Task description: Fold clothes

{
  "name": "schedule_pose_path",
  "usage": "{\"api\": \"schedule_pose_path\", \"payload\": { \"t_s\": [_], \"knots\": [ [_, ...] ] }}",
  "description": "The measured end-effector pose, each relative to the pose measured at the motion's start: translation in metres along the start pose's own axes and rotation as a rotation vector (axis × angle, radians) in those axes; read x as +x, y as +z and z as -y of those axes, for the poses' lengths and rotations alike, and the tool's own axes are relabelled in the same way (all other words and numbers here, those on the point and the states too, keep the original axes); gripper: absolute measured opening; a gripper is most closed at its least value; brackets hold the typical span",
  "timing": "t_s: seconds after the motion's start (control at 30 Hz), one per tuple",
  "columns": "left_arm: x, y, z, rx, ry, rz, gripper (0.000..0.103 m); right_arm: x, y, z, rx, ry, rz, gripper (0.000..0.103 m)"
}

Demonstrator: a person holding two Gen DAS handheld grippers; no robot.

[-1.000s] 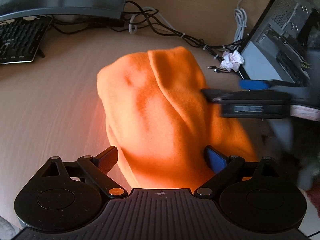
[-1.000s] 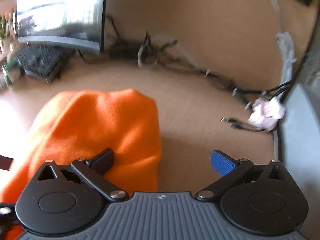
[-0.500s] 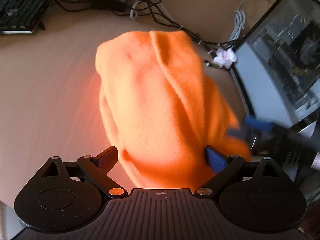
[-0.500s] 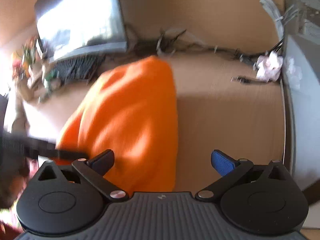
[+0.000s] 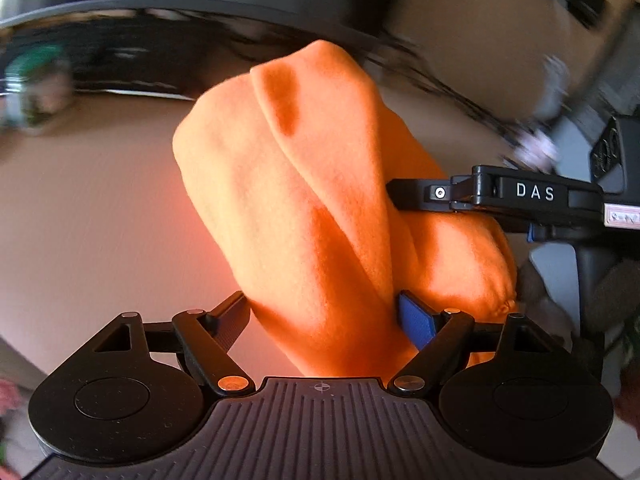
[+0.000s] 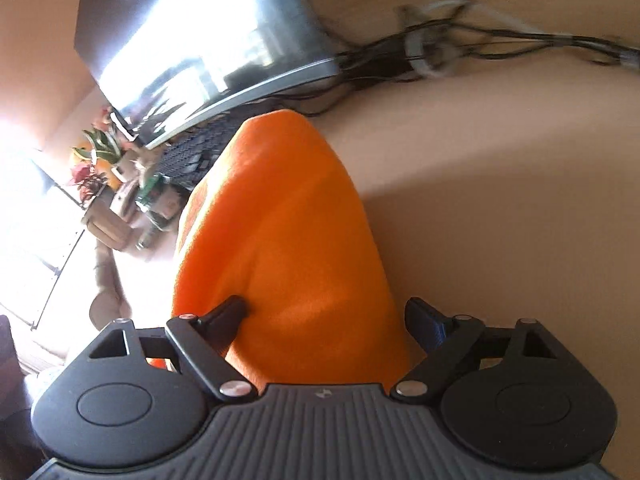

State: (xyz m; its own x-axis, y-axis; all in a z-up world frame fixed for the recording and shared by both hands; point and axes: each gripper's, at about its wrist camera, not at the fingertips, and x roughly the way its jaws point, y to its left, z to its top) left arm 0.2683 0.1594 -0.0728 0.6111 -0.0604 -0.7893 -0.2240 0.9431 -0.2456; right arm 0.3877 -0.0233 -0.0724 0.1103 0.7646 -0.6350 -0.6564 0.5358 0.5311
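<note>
Holding the orange fleece cloth (image 5: 304,208) between its black finger and blue finger, the left gripper (image 5: 322,312) has soft folds packed tight in the gap. The right gripper (image 6: 326,316) has the same cloth (image 6: 288,240) bunched between its fingers too, though I cannot tell how hard it squeezes. From the left wrist view, the right gripper (image 5: 404,196) comes in from the right and pokes into the side of the cloth.

The cloth is up off the desk, hanging between both grippers in a thick, puffy bundle. It looks light, soft and floppy. It will bend and sag wherever it is not held, but it is fuzzy, so it should not slip out easily. The best spots to hold are the edges or corners, so it can be spread flat.

Below is a smooth tan desk (image 6: 500,220). At the far side are a monitor (image 6: 192,40), a dark keyboard (image 6: 196,152) and tangled black cables (image 6: 460,44). Plants (image 6: 96,160) sit at the far left by bright window light.
</note>
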Motion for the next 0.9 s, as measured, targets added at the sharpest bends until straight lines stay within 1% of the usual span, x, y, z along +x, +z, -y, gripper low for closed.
{"api": "schedule_pose_path", "payload": {
  "t_s": [0.07, 0.13, 0.2, 0.23, 0.27, 0.33, 0.4, 0.5, 0.57, 0.63, 0.67, 0.73, 0.83, 0.9],
  "knots": [
    [0.001, 0.013, -0.021, -0.025, 0.053, 0.027, 0.088, 0.027, 0.016, -0.021, -0.038, -0.006, 0.011, 0.088],
    [0.005, 0.027, -0.039, -0.028, 0.097, 0.054, 0.089, 0.047, 0.028, -0.043, -0.102, -0.033, 0.031, 0.088],
    [0.011, 0.040, -0.053, -0.024, 0.126, 0.072, 0.091, 0.060, 0.039, -0.059, -0.182, -0.071, 0.047, 0.088],
    [0.014, 0.045, -0.060, -0.035, 0.124, 0.073, 0.091, 0.063, 0.043, -0.064, -0.219, -0.095, 0.053, 0.088],
    [0.014, 0.048, -0.064, -0.059, 0.093, 0.070, 0.091, 0.064, 0.045, -0.069, -0.256, -0.121, 0.058, 0.088],
    [0.012, 0.049, -0.070, -0.098, 0.004, 0.063, 0.090, 0.060, 0.044, -0.068, -0.280, -0.164, 0.054, 0.088],
    [0.011, 0.045, -0.065, -0.065, -0.044, 0.054, 0.088, 0.052, 0.039, -0.061, -0.270, -0.199, 0.043, 0.088],
    [0.015, 0.036, -0.053, 0.005, -0.088, 0.035, 0.088, 0.034, 0.019, -0.041, -0.184, -0.230, 0.014, 0.088],
    [0.023, 0.037, -0.047, 0.029, -0.095, 0.029, 0.089, 0.022, 0.000, -0.037, -0.171, -0.256, 0.008, 0.088],
    [0.030, 0.041, -0.044, 0.049, -0.096, 0.028, 0.089, 0.016, -0.016, -0.041, -0.190, -0.285, 0.013, 0.088],
    [0.033, 0.046, -0.042, 0.057, -0.094, 0.031, 0.089, 0.016, -0.019, -0.045, -0.210, -0.307, 0.025, 0.088],
    [0.039, 0.060, -0.039, 0.071, -0.083, 0.044, 0.088, 0.021, -0.016, -0.053, -0.255, -0.362, 0.058, 0.088],
    [0.054, 0.079, -0.037, 0.100, -0.057, 0.067, 0.088, 0.029, 0.004, -0.060, -0.300, -0.421, 0.107, 0.088],
    [0.059, 0.080, -0.038, 0.077, -0.052, 0.069, 0.090, 0.035, 0.017, -0.061, -0.320, -0.446, 0.123, 0.088]
  ]
}}
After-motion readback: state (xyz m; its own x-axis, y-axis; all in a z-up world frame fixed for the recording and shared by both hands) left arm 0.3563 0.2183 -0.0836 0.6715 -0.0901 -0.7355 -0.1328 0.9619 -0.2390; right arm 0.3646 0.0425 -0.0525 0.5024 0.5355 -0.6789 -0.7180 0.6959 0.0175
